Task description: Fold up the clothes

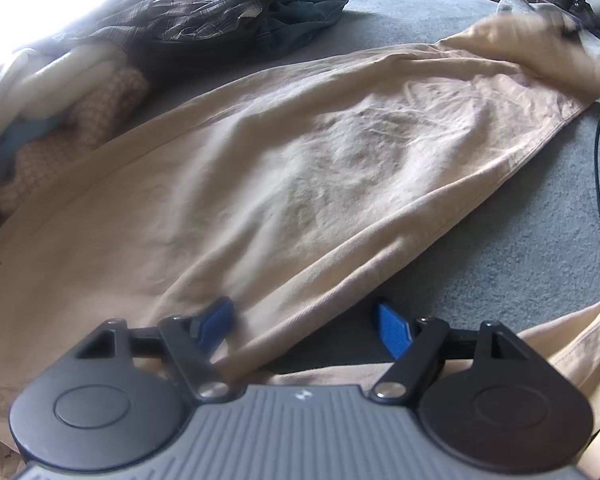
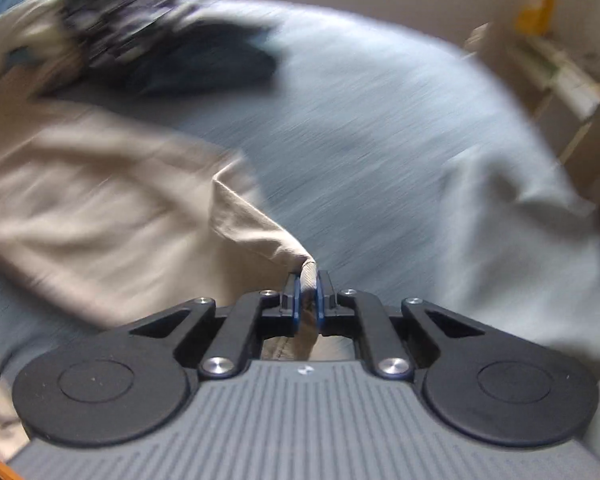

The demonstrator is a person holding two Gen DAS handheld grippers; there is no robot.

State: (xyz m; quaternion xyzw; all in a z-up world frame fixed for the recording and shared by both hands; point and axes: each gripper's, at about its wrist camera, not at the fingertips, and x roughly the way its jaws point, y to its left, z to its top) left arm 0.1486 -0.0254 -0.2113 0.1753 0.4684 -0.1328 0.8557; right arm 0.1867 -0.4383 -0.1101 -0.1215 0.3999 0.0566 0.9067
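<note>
Right gripper (image 2: 307, 294) pinches a corner of the beige garment (image 2: 100, 208); left gripper (image 1: 306, 320) hangs wide open over its near edge, gripping nothing

We can read no words, numbers or brand names anywhere in these views. The only sign we find is a small white emblem (image 1: 300, 395) printed on the ribbed grey housing just behind the left tongs, and its match (image 2: 304, 369) on the grey housing behind the right tongs; it is a tiny angular mark, not letters we can make out. The blurred yellow object far ahead of the right tongs shows nothing legible.
</note>
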